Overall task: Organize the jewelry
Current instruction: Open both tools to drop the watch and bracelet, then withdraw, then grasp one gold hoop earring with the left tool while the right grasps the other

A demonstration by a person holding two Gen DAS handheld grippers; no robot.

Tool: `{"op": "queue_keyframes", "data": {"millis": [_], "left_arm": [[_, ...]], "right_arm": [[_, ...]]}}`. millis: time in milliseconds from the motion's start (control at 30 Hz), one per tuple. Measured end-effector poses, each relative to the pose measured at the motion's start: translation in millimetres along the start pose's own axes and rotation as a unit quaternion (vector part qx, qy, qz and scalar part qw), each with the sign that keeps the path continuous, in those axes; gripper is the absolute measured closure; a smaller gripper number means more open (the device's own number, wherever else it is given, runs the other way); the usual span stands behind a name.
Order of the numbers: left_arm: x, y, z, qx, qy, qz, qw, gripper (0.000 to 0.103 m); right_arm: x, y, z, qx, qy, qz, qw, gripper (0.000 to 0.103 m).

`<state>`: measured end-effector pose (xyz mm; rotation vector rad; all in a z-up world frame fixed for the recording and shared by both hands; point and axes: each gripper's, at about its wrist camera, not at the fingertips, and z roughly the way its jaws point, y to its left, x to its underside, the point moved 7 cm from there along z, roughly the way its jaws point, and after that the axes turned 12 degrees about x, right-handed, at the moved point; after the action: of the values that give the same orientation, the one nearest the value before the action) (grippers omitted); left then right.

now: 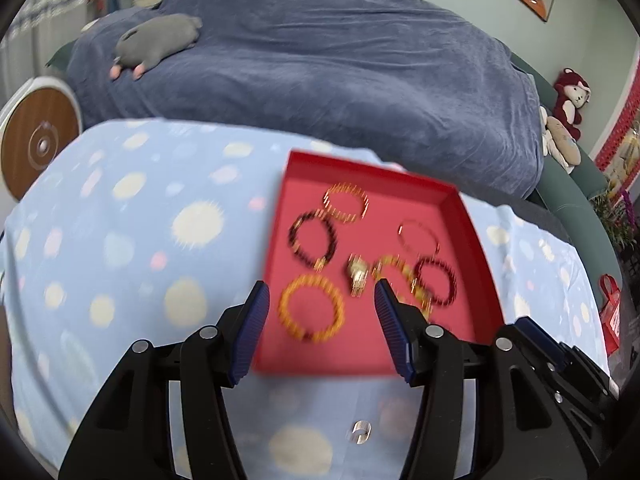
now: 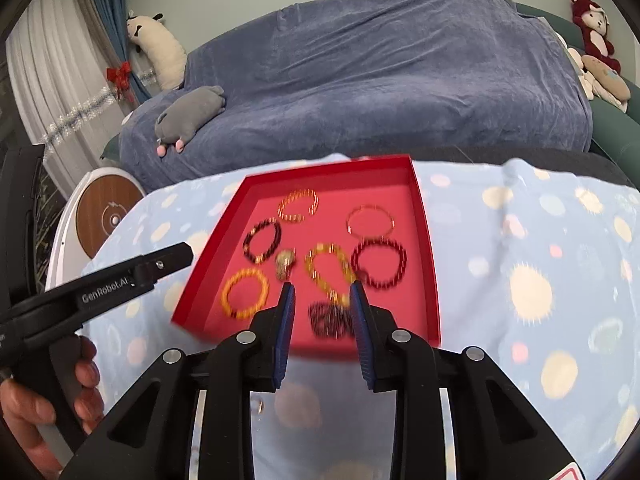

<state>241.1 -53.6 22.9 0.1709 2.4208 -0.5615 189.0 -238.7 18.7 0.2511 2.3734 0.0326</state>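
At the left edge of the worktop point(image 2: 520, 240), which is draped in a pale blue spotted cloth, we see only bare fabric; the red tray point(image 2: 426, 248) sits toward the far middle and holds all the jewelry we can see. Working across the tray from its left side, we find an orange bead bracelet point(image 2: 245, 295) near the front left corner, a dark bead bracelet point(image 2: 263, 241) behind it, and a gold-toned bracelet point(image 2: 299, 205) toward the far edge. In the middle lie a small gold piece, perhaps a ring or a watch head point(image 2: 285, 265), and an amber bracelet point(image 2: 329, 271); blur keeps us from telling which. On the right side sit a thin pinkish bangle point(image 2: 370, 220) and a dark red bead bracelet point(image 2: 380, 264), with 1 more dark beaded piece point(image 2: 330, 318) near the front edge. Our left hand-held gripper point(image 1: 320, 294) hovers over the orange bracelet with its jaws spread and nothing between the pads. Our right hand-held gripper point(image 2: 322, 292) stands partly parted above the dark piece at the front, also holding nothing. We judge these pieces light and loose: bead strands on cord should flop and slide on the smooth tray floor, so we would pinch across 1 side of a loop, beads between the pads, rather than span the whole ring. The thin bangle looks stiffer and may skid away, so a grip on its wire near the tray floor seems safest.
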Motion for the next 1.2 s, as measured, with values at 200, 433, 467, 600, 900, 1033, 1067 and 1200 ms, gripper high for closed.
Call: {"op": "queue_keyframes", "data": {"millis": [200, 433, 467, 600, 900, 1033, 1067, 1200], "left_arm": [[47.1, 11.2, -16.6, -0.014, 0.026, -0.018, 0.9994, 0.05], [90.1, 7.6, -30.1, -0.02, 0.047, -0.008, 0.9987, 0.05], [95.0, 6.8, -31.0, -0.02, 0.05, -0.007, 0.9985, 0.05], [116.5, 5.2, -36.0, -0.019, 0.061, -0.004, 0.9979, 0.049], [164.7, 18.5, -35.4, -0.029, 0.09, -0.008, 0.9955, 0.048], [171.2, 21.7, -30.2, -0.03, 0.091, -0.007, 0.9954, 0.048], [171.0, 20.5, -29.6, -0.032, 0.089, -0.001, 0.9955, 0.048], [171.2, 14.8, -26.2, -0.04, 0.086, 0.026, 0.9952, 0.058]], "right_arm": [[51.0, 0.0, -19.9, 0.001, 0.033, 0.007, 0.999, 0.075], [96.4, 7.0, -34.2, -0.001, 0.059, 0.011, 0.998, 0.075], [101.0, 7.2, -35.4, -0.002, 0.061, 0.01, 0.998, 0.075], [114.7, 11.2, -40.6, -0.002, 0.068, 0.003, 0.998, 0.075], [144.8, 13.7, -44.1, 0.003, 0.086, -0.015, 0.996, 0.075], [146.4, 15.4, -42.1, 0.003, 0.086, -0.016, 0.996, 0.075], [146.3, 16.0, -41.4, 0.002, 0.086, -0.016, 0.996, 0.075], [144.8, 16.4, -35.6, 0.003, 0.088, -0.016, 0.996, 0.075]]}}
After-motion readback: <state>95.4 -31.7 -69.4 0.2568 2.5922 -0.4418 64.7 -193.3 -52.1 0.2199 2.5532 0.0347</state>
